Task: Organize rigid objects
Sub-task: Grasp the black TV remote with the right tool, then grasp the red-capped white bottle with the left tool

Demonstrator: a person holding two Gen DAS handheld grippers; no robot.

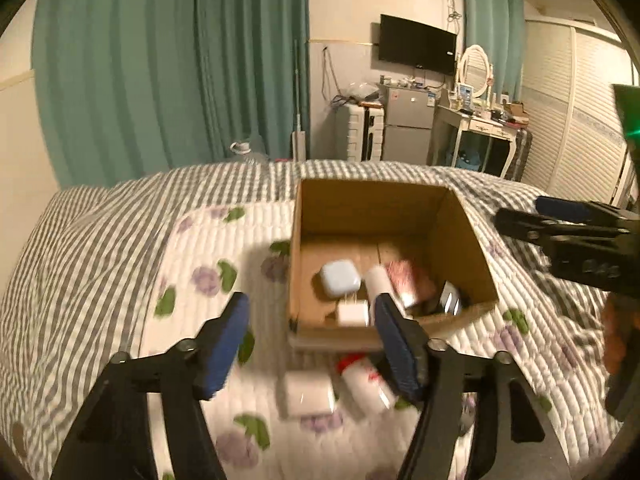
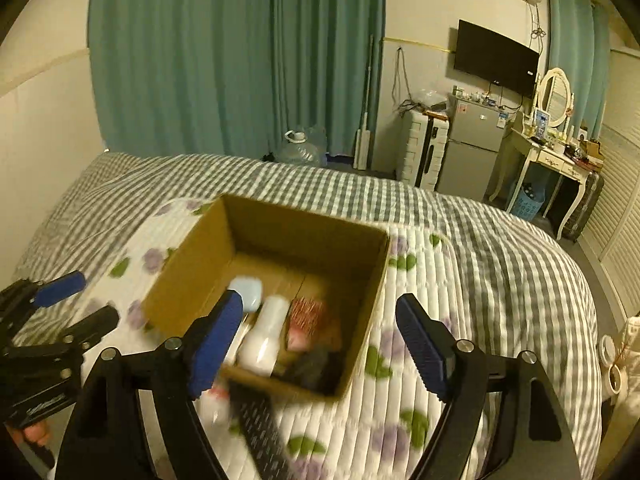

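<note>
- Your box (image 1: 384, 216) sits on the bed (image 1: 100, 240), holding a blue case (image 1: 340, 278), white charger (image 1: 353, 313), white bottle (image 1: 378, 280), red item (image 1: 404, 276) and something dark.
- Your left gripper (image 1: 312, 344) gapes empty above a white block (image 1: 310, 394) and red-capped bottle (image 1: 368, 384) lying outside.
- Your right gripper (image 2: 320, 344) spreads empty over the box; a remote (image 2: 260, 428) lies below.

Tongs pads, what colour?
Blue, on black arms. Clearest in the right wrist view on the right tongs; left tongs match.

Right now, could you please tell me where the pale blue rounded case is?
The pale blue rounded case lies inside the brown cardboard box, at its left, beside the white cylindrical bottle.
</note>
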